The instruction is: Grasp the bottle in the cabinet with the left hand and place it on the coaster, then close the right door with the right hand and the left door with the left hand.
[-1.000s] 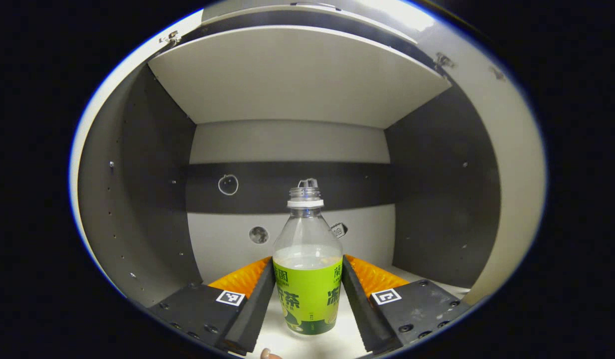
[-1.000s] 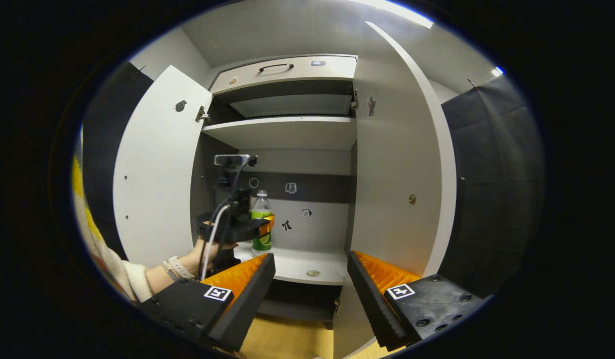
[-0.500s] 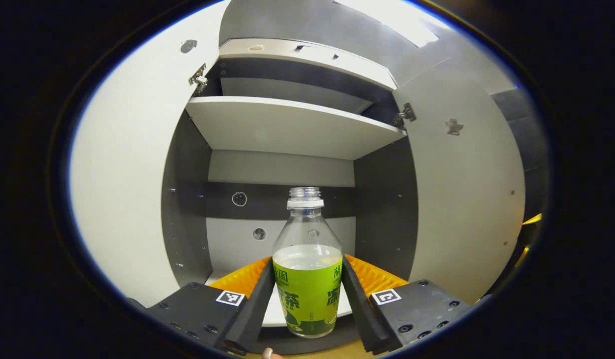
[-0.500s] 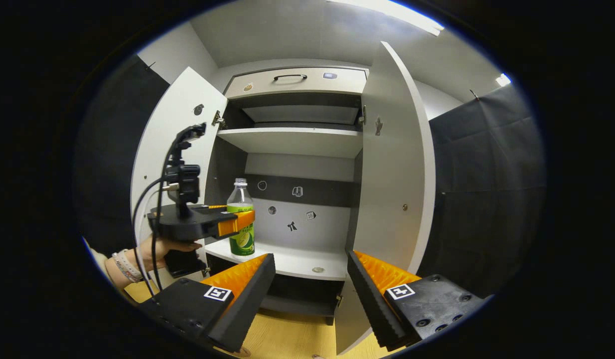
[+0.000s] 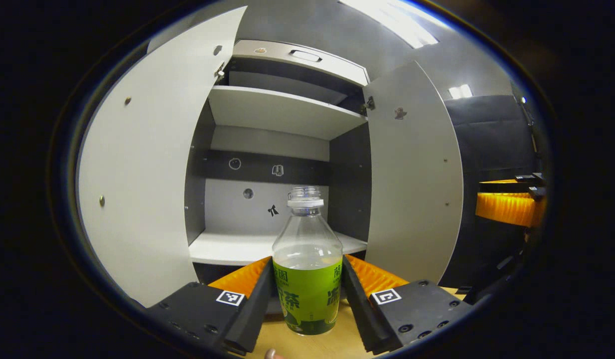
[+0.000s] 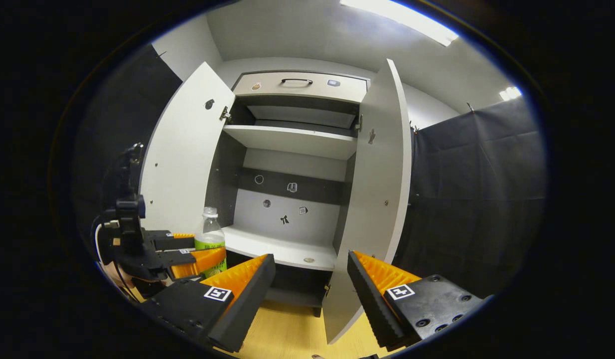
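I'm holding the bottle upright in my left gripper, both fingers pressing its green label band at 6 o'clock in the left gripper view — out in front of the cabinet, off the shelf. It's uncapped and roughly half full of pale liquid, so I'm judging it light, thin-walled and spill-prone; the labelled middle seems the best hold. My right gripper is hanging wide apart and empty, the right door open at 1 o'clock. The lower shelf is looking bare apart from a small round thing — possibly the coaster, I can't tell.
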{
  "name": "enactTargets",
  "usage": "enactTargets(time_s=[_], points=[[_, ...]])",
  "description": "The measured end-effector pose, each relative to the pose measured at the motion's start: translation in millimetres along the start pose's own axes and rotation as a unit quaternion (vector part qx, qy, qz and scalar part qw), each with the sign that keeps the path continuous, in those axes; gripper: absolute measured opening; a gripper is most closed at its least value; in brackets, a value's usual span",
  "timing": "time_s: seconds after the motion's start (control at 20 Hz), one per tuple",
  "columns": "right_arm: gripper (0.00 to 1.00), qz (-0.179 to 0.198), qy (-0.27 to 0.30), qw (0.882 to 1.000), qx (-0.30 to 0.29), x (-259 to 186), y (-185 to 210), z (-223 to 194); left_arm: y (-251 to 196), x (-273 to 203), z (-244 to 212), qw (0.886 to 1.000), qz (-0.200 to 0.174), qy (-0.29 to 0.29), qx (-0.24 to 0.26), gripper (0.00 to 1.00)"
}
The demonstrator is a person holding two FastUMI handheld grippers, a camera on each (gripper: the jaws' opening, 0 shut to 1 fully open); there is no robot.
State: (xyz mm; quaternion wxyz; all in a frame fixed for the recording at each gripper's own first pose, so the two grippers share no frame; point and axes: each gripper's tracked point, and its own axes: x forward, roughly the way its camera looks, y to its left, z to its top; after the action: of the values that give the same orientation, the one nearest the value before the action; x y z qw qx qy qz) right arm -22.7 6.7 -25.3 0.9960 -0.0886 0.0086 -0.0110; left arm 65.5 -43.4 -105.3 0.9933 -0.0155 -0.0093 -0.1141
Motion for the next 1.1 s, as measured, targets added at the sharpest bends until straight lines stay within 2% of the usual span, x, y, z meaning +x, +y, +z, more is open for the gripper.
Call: enactTargets(time_s=[0.15, 0.35, 0.55, 0.75, 1.1], points=[[0.97, 0.007, 0.010, 1.000, 0.015, 6, -7, -15, -12, -22, -27, 1.000, -0.005, -0.015, -0.013, 0.77], [0.97, 0.017, 0.035, 0.999, 0.037, 11, -13, -43, -27, -43, -66, 1.000, 0.004, -0.021, 0.017, 0.77], [0.97, 0.032, 0.053, 0.997, 0.040, 8, -8, -69, -42, -46, -119, 1.000, -0.002, -0.010, 0.017, 0.77], [0.97, 0.058, 0.076, 0.995, 0.028, 1, 6, -98, -42, -49, -170, 1.000, 0.012, 0.010, 0.012, 0.78], [0.95, 0.092, 0.093, 0.991, 0.019, -5, 25, -134, -27, -53, -226, 0.999, 0.040, 0.022, 0.014, 0.78]])
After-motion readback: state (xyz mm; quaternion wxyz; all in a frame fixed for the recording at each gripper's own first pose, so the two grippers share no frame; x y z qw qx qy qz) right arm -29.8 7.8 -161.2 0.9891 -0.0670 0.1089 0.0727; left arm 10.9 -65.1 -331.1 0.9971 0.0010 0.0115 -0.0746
